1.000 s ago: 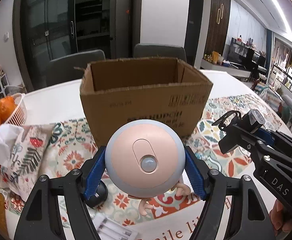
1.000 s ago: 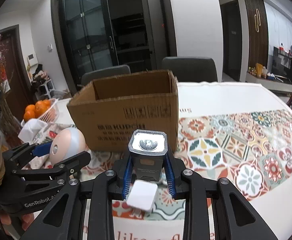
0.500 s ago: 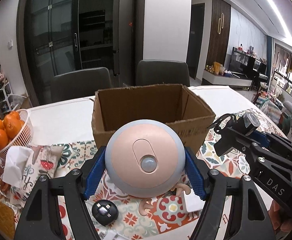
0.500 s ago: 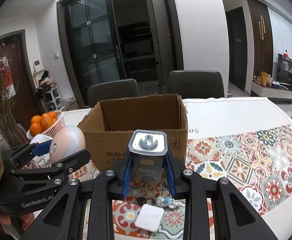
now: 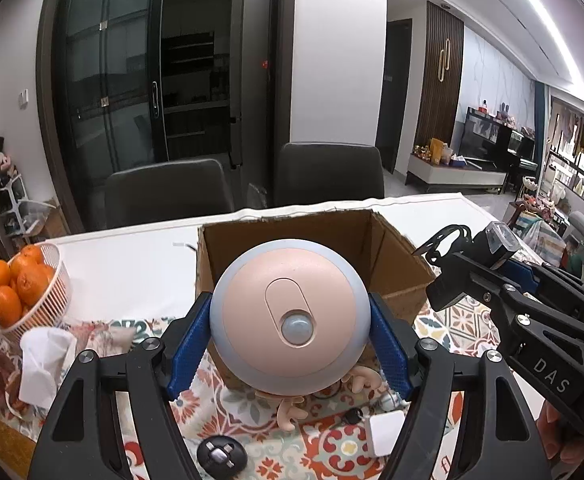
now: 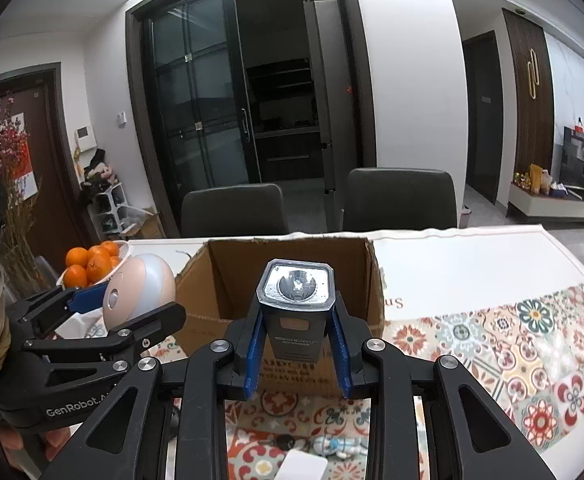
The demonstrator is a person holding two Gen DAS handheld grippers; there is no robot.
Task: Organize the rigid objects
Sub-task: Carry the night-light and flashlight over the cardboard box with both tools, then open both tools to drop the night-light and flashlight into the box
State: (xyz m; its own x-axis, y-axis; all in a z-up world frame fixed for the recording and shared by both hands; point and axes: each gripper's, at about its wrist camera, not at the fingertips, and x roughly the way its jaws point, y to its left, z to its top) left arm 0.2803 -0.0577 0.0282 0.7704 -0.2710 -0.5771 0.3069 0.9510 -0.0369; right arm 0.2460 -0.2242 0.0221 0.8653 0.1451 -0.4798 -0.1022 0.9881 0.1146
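My left gripper (image 5: 290, 330) is shut on a round pink sensor light with a grey rim (image 5: 290, 316), held above the near wall of an open cardboard box (image 5: 392, 256). It also shows in the right wrist view (image 6: 138, 290). My right gripper (image 6: 295, 330) is shut on a dark flashlight (image 6: 296, 308), held in front of the box (image 6: 228, 280) and level with its rim. The flashlight shows at the right of the left wrist view (image 5: 496, 242). The box looks empty inside.
On the patterned tablecloth (image 6: 532, 344) below lie a black round knob (image 5: 221, 454), a white square block (image 5: 384, 428), a small figurine (image 6: 336, 446) and a pink toy piece (image 5: 288, 408). A basket of oranges (image 5: 20, 288) stands at left. Two chairs stand behind the table.
Both grippers have risen with their objects and moved toward the box, so its open inside now shows. Both stay shut.
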